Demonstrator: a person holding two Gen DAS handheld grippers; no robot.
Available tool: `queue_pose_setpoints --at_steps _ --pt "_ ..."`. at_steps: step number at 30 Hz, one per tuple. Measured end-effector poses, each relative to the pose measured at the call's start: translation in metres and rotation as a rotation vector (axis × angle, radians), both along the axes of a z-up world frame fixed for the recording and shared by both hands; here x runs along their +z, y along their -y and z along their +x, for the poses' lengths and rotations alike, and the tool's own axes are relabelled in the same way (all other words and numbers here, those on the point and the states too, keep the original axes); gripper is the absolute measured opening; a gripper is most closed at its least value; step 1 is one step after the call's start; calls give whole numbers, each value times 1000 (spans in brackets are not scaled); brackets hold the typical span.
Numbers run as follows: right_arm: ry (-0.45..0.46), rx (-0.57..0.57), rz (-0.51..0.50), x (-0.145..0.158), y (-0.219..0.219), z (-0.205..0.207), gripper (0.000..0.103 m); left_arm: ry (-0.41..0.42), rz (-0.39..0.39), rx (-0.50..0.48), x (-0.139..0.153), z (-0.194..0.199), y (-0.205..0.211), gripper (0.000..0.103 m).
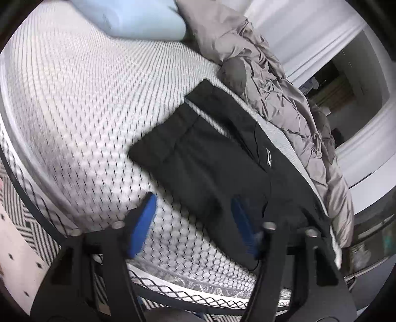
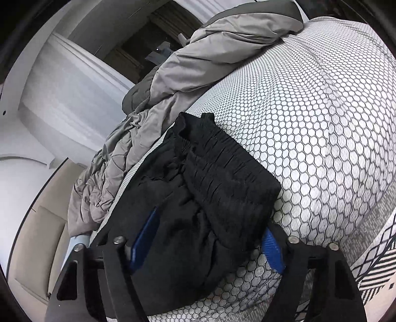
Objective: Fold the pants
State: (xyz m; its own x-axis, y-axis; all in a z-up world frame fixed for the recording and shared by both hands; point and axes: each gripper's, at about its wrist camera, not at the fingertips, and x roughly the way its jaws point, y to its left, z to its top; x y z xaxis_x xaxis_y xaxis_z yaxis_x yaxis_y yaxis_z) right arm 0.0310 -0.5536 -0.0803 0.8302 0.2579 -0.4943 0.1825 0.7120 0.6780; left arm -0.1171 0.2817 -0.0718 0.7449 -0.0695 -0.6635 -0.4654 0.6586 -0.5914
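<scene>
Pants near mattress edge (comforter beside)

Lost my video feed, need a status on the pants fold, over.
Left claw open, nothing between its pads. Right claw open astride the black pants, bunched on the honeycomb mattress. Grey duvet heaped alongside, touching the pants' far edge.

A crumpled grey duvet lies along the honeycomb-patterned mattress, with a pale blue pillow at its far end.
</scene>
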Motion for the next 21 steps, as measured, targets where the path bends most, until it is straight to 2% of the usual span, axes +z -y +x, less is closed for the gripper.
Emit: queue_pose_setpoints --at_steps 2,4,6,8,10,11,13,14,16,21 --pt "0 11 -8 1 -3 -4 72 1 -17 -23 -10 4 8 52" --pt "1 24 -16 0 -5 -10 72 7 1 -24 -13 14 12 52" --pt "-1 37 -27 0 -7 -11 72 39 -15 -12 -13 28 11 46" --pt "-7 33 -22 -1 -8 -10 73 28 -53 19 -17 46 6 44" --pt "-3 22 0 -2 -8 -3 73 25 -55 36 -19 57 4 19" --pt "-1 14 11 -3 -8 0 72 15 -34 36 -20 58 4 1" --pt "-14 -12 13 -5 -9 5 43 39 -42 40 -21 58 1 1" --pt "-39 -33 -17 -6 -9 7 16 49 -44 46 -21 50 0 1" --pt "-30 -40 0 -8 -6 0 13 49 -30 47 -24 38 -1 1" --pt "-5 -38 -21 -9 -7 -38 12 43 0 23 -23 18 1 1"
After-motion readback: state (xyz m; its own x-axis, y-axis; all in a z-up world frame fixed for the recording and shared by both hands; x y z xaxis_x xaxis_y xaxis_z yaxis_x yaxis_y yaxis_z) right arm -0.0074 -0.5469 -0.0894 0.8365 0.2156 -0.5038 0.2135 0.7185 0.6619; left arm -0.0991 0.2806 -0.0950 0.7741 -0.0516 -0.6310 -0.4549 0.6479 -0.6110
